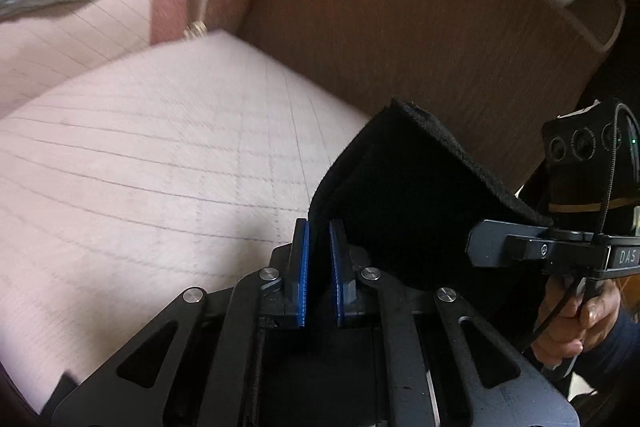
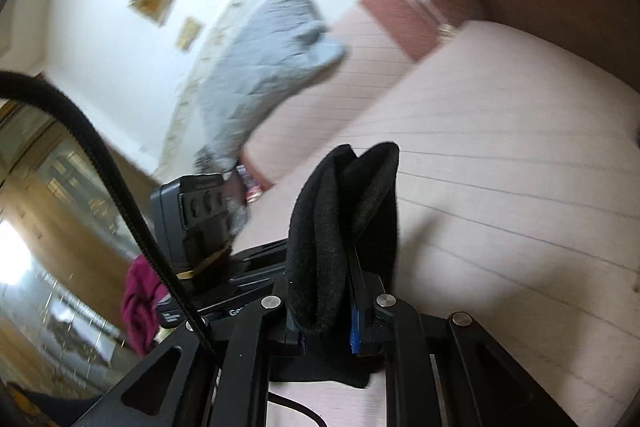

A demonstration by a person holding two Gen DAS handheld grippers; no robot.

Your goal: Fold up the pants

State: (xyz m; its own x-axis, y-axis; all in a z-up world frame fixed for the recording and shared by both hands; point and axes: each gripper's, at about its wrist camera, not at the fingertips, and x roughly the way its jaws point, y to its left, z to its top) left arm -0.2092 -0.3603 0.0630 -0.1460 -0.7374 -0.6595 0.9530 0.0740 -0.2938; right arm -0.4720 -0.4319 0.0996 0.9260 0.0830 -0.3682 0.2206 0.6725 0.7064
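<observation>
Pants [image 1: 404, 195], black, hang above the pink bed [image 1: 160, 147], pinched at one edge in the left gripper [image 1: 319, 255] and the right gripper [image 2: 326, 291], so we judge the fold carry underway; next we lower them flat onto the bed.

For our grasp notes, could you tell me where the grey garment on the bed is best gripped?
Probably at the rounded end of the grey garment that lies over the pink bedspread, coming from the bed side; the view is blurred, so no hem can be made out.
</observation>
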